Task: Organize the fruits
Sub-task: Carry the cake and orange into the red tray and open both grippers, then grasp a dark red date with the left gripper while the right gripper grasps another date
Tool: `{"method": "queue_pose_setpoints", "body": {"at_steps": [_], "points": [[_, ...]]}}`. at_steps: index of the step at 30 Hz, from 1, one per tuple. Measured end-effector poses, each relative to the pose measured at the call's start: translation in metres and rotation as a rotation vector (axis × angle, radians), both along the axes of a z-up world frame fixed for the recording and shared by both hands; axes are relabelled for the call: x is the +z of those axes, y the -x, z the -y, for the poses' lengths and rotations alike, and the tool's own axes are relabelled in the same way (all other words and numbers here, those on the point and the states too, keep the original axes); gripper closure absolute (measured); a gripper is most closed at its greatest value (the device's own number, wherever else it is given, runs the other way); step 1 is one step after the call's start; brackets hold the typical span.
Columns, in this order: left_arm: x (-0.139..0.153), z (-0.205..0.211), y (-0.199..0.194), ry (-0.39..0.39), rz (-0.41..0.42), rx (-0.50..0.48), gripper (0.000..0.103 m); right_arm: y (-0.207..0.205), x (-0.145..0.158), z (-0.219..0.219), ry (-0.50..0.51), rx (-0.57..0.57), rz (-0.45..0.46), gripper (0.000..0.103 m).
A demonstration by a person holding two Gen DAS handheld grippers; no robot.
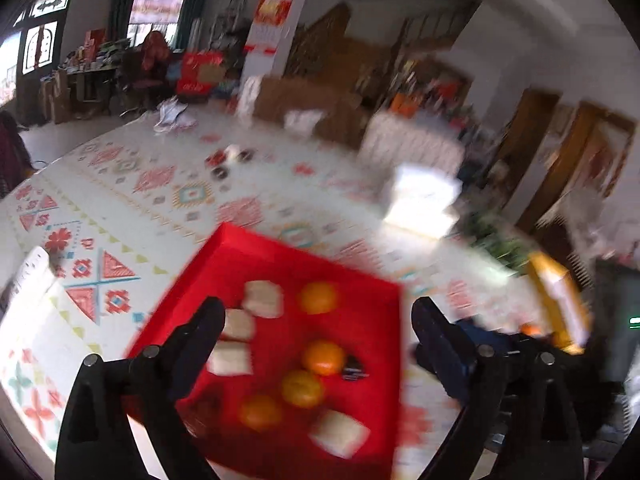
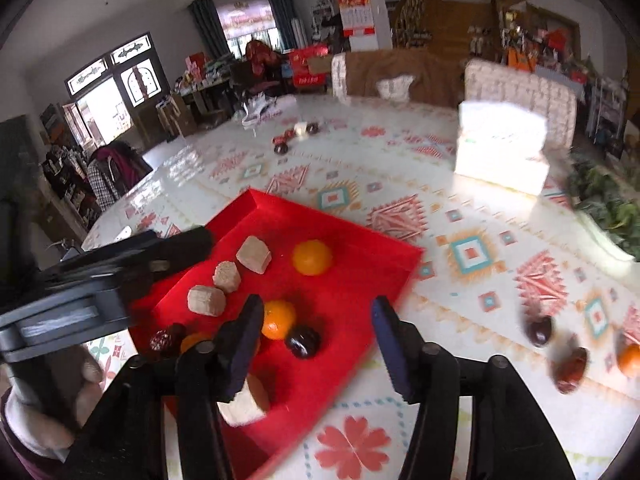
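With both the left gripper (image 1: 316, 316) and the right gripper (image 2: 316, 320) apart and empty above the red tray (image 2: 372, 280), the right one should next reach the dates (image 2: 538, 330) near the table's right edge.

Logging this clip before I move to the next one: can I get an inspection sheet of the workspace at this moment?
Surface: table with patterned cloth, glossy.
Job's things: red tray holding oranges, tan blocks and a dark fruit; two dark fruits and one orange lie loose on the cloth.
Clutter: white box; small dark items farther off.
Grippers: left gripper open, empty; right gripper open over the tray, empty.
Cables: nothing seen.
Surroundings: crowded room, chairs, windows.
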State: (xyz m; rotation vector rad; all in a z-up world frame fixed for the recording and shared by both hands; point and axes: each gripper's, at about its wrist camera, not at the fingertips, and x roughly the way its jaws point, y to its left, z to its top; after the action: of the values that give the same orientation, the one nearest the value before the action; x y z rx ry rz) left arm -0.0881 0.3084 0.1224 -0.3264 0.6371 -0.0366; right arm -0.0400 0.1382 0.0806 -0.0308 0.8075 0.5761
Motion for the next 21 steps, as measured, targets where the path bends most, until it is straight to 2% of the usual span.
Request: {"method": "queue_pose_setpoints", "body": {"at_steps": [2,4,7,9,10,11,13,15,17,18,21], "points": [[0.008,0.012,0.021,0.055,0.045,-0.029,0.009,0.013,0.007,0.014,-0.002,-0.019,0.033,0.039],[0.012,0.026,0.038,0.071,0.074,-0.046,0.009,0.023,0.013,0.028,0.006,-0.046,0.067,0.039],[0.016,0.057,0.060,0.006,0.099,-0.067,0.009,0.045,0.020,0.056,0.046,-0.115,0.155,0.034],[0.020,0.080,0.078,-0.064,0.151,-0.052,0.009,0.057,0.024,0.077,0.058,-0.160,0.210,0.028],[0.023,0.089,0.086,-0.089,0.192,-0.046,0.009,0.061,0.025,0.086,0.055,-0.179,0.222,0.026],[0.025,0.096,0.093,-0.105,0.223,-0.040,0.003,0.066,0.026,0.102,0.039,-0.203,0.225,0.025],[0.023,0.111,0.103,-0.109,0.249,-0.038,0.000,0.070,0.028,0.126,0.005,-0.230,0.209,0.024],[0.011,0.129,0.101,-0.058,0.199,-0.122,0.000,0.076,0.029,0.156,-0.026,-0.271,0.194,0.024],[-0.007,0.151,0.092,-0.023,0.099,-0.209,0.000,0.082,0.030,0.186,-0.024,-0.326,0.201,0.024],[-0.015,0.162,0.089,-0.032,0.062,-0.224,0.000,0.086,0.031,0.200,-0.023,-0.352,0.200,0.024],[-0.032,0.184,0.086,-0.071,0.021,-0.239,0.000,0.091,0.031,0.247,-0.020,-0.442,0.178,0.024]]}}
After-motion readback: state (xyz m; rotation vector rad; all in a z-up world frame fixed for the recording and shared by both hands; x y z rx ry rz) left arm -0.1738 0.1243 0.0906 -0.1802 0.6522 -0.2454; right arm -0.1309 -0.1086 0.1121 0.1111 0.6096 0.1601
